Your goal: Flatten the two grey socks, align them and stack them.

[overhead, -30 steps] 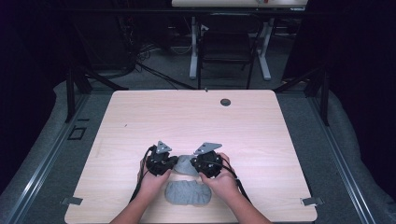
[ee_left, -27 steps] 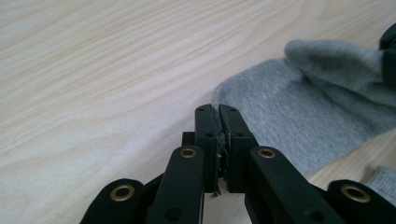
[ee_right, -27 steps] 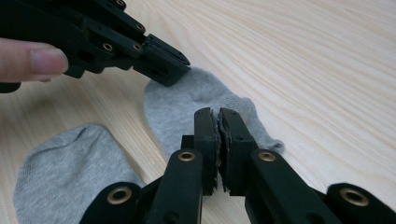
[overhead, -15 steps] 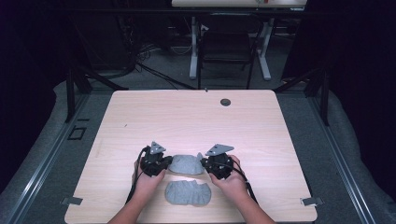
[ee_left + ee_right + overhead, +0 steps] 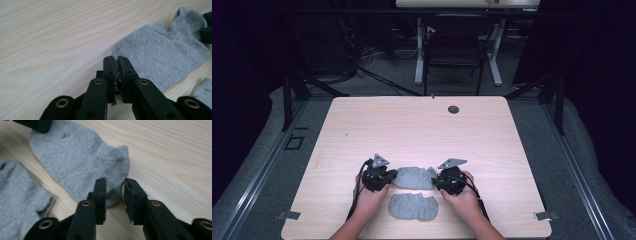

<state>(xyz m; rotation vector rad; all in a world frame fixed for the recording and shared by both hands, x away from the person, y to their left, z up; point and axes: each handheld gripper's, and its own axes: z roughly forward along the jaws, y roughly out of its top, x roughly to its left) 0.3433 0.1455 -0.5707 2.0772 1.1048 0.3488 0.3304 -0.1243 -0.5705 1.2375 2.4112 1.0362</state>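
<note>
Bright lit tabletop, dark surroundings, soft close-ups.

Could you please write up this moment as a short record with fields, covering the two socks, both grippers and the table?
surface: wooden table
far sock: grey, flat between the two grippers
near sock: grey, flat, near the table's front edge, apart from the grippers
left gripper: shut on the far sock's edge
right gripper: jaws have just been opening; the far sock's other end lies between them, pads clear of it
hole in table: at the far edge
</note>
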